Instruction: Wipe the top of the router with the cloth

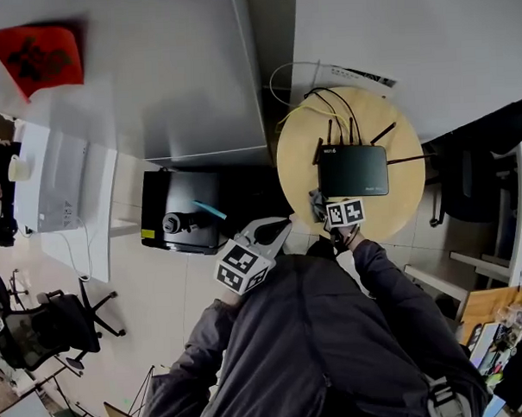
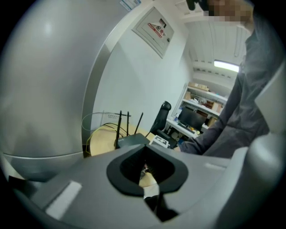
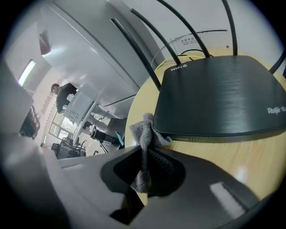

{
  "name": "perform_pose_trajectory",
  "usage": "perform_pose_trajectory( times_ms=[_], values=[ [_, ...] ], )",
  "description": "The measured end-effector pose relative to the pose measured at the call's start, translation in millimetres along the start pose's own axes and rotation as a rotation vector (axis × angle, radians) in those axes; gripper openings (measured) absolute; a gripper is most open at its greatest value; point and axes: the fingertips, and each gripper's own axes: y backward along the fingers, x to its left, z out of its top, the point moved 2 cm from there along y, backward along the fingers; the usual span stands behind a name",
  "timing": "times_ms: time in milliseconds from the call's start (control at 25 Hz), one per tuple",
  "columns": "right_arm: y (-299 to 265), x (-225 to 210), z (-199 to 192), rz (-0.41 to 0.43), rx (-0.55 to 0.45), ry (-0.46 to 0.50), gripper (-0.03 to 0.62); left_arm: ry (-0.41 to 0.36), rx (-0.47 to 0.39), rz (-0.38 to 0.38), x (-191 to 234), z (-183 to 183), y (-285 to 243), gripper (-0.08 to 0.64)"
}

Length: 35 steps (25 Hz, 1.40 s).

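1. Head view: Your right gripper (image 1: 323,207) is over the near edge of the round wooden surface (image 1: 298,163), just in front of the black router (image 1: 353,170). A bunch of grey cloth (image 1: 316,200) sits at its tip, by the router's near-left corner. The router lies flat near the middle of the surface, its antennas fanned out toward the far side. Your left gripper (image 1: 275,231) is off the surface, over the floor just beside its near-left edge. A black case (image 1: 179,217) stands on the floor to the left.

2. Left gripper view: The jaws of the left gripper (image 2: 147,172) are pressed together with nothing between them. Beyond them you see the surface (image 2: 103,138) and the router (image 2: 132,139) with its antennas upright, both well apart from this gripper.

3. Right gripper view: The right gripper (image 3: 145,172) is pinching the cloth (image 3: 144,143), which hangs as a narrow fold between the jaws. The cloth's upper end touches the router's (image 3: 219,98) near-left corner and front edge. It does not lie on the top panel. The router rests flat on the surface (image 3: 232,156).
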Motion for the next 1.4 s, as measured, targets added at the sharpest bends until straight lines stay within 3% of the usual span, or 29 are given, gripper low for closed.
perform_pose_trajectory(
  times_ms=[360,1400],
  values=[
    [12.2,-27.1,1.9,-0.032,-0.009,-0.045,0.028,0.012,-0.005,0.001,-5.9,4.5,-10.8,0.000],
    [131.6,-202.0,-20.3,-0.054,-0.020,-0.071,0.028,-0.008,0.002,-0.065,-118.0,43.4,-188.2,0.000]
  ],
)
